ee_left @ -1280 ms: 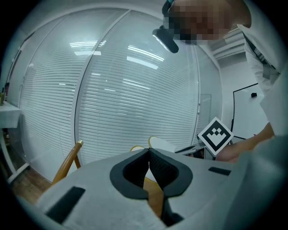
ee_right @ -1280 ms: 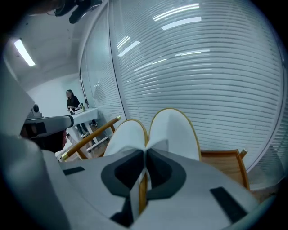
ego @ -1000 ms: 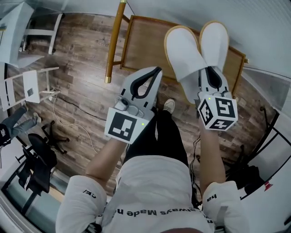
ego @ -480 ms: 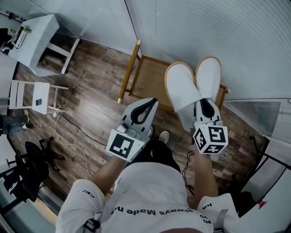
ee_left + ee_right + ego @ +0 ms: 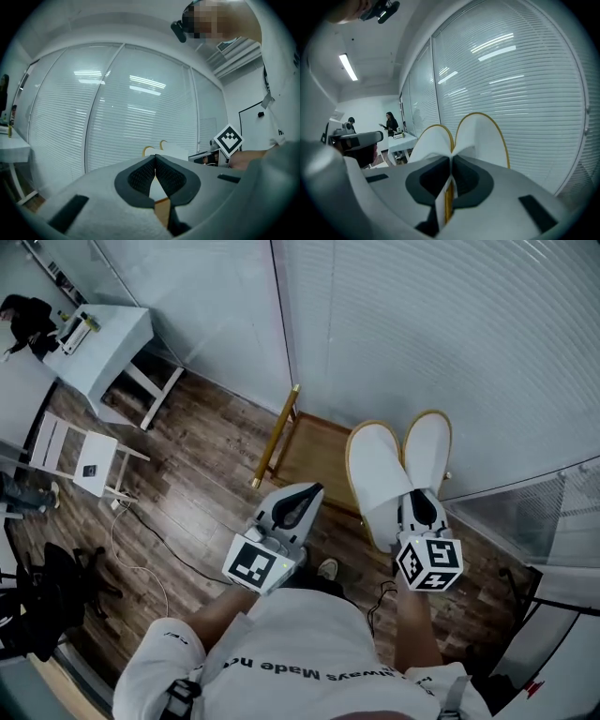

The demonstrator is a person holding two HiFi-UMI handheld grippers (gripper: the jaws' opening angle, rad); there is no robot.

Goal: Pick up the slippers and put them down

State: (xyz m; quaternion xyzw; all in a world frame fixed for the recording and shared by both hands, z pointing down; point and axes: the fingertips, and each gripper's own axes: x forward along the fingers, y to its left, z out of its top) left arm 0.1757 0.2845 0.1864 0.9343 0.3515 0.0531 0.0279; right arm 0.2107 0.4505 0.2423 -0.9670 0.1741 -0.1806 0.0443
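Since the right hand-held gripper (image 5: 419, 512) pinches both slippers (image 5: 377, 467), seemingly by thin heel edges, above the wooden rack (image 5: 309, 452), one could slide free; the left hand-held gripper (image 5: 298, 505) is closed, empty.

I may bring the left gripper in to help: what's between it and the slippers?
Nothing in the air: head view shows only the wooden stand and floor below the gap between left gripper and slippers.
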